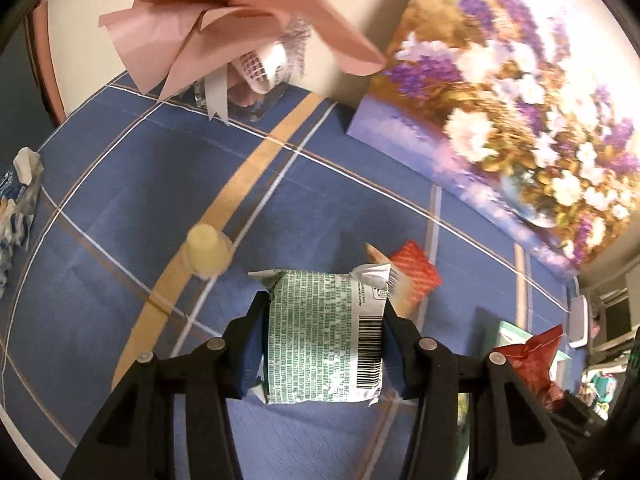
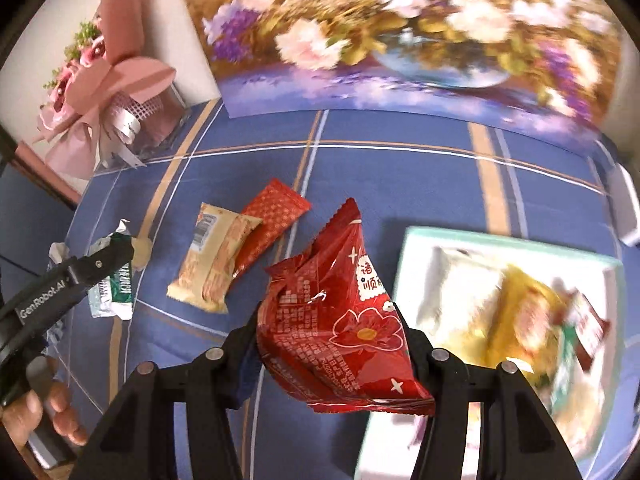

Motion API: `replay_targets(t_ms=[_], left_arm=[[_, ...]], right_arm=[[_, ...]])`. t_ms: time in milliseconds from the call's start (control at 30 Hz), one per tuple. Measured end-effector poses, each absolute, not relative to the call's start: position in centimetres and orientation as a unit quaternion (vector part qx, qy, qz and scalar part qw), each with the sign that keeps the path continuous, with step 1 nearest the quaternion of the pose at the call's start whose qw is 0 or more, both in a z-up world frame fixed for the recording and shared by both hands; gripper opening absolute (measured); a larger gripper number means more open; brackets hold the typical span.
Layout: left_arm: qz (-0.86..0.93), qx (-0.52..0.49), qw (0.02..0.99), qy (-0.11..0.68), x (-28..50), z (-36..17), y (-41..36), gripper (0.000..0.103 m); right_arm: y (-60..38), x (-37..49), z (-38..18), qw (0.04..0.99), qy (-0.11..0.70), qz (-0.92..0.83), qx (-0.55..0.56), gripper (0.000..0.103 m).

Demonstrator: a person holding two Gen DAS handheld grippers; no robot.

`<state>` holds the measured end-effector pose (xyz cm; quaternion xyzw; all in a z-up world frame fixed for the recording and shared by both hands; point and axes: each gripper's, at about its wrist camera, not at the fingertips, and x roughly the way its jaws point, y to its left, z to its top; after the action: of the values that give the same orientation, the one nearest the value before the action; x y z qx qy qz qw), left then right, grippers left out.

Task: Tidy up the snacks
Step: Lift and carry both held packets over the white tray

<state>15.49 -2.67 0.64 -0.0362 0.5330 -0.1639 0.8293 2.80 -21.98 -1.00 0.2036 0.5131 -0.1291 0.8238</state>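
Note:
My left gripper [image 1: 324, 344] is shut on a green and white snack pack [image 1: 326, 336], held just above the blue checked tablecloth [image 1: 160, 184]. It also shows in the right wrist view [image 2: 112, 280]. My right gripper [image 2: 332, 332] is shut on a red snack bag with a flower print [image 2: 340, 320], held above the cloth just left of a pale green box [image 2: 412, 240] that holds several snacks. A beige biscuit pack [image 2: 212, 260] and a red wrapper [image 2: 268, 224] lie on the cloth between the two grippers.
A small yellow jelly cup [image 1: 206, 250] lies left of the green pack. A crumpled blue and white wrapper [image 1: 18, 204] is at the far left. A pink bouquet in a glass vase [image 2: 108, 100] and a flower painting [image 2: 400, 32] stand along the back.

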Motion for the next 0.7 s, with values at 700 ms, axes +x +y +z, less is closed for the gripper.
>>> replay_targets(t_ms=[700], left_arm=[[-0.262, 0.007, 0.817, 0.514, 2.6, 3.7, -10.2, 0.052]], right_arm=[[-23.9, -9.7, -0.2, 0.81, 0.47, -0.196, 0.293, 0.058]])
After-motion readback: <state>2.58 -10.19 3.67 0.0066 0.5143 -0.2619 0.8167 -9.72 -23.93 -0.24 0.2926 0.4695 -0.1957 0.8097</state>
